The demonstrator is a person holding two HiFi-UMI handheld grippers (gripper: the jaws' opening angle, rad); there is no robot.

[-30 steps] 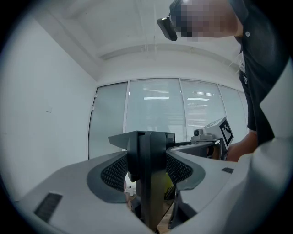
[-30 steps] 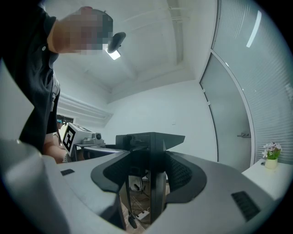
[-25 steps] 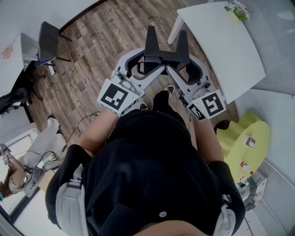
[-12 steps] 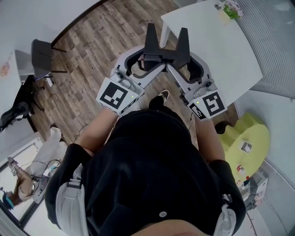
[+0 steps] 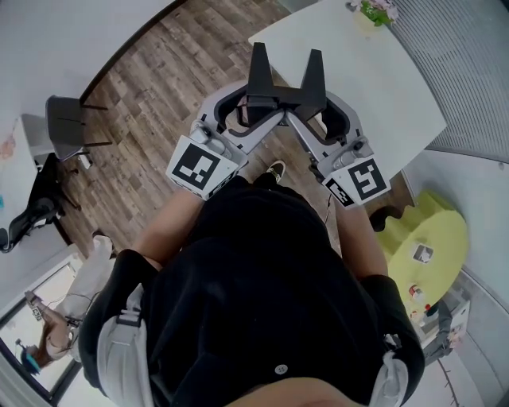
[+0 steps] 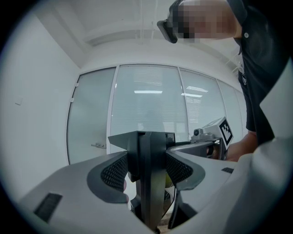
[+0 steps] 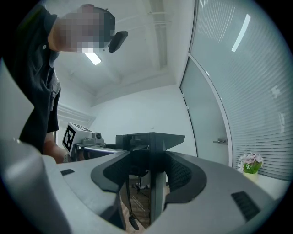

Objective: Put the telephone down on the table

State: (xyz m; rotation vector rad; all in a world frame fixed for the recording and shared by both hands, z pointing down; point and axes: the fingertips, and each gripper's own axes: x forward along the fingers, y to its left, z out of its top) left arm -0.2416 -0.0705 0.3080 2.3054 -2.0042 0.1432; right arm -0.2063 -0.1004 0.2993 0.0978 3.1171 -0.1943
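- Telephone: none of the three views shows it, either on the white table [image 5: 382,75] or at either claw.
- The left gripper [image 5: 259,57] has its two dark jaws pressed flat together, with nothing between them.
- The right gripper [image 5: 315,62] is the same, jaws closed on nothing. It stands just beside the left one, and both point away from the person's body.
- In the head view both sets of jaw tips overlap the table's near edge, close to its left corner. The height between them and the top cannot be told.
- The tabletop is bare along that near edge. A small potted plant [image 5: 374,9] with pale flowers sits at the far end, well apart from the grippers.
- Beyond the table's right edge runs a glass wall with blinds [image 5: 473,71].
- To the left of the grippers lies open wood-plank floor [image 5: 159,87], reaching as far as a dark chair [image 5: 67,127] by the wall.
- To the lower right, beside the person's arm, stands a yellow-green rounded stool [image 5: 433,230] with a few small items on it (too small to name).
- One shoe [image 5: 276,168] shows on the floor below the grippers.
- The only print in view is the black-and-white square pattern on the left marker cube [image 5: 203,167] and the right marker cube [image 5: 358,181]. These are patterns only, with no words or brand to read.
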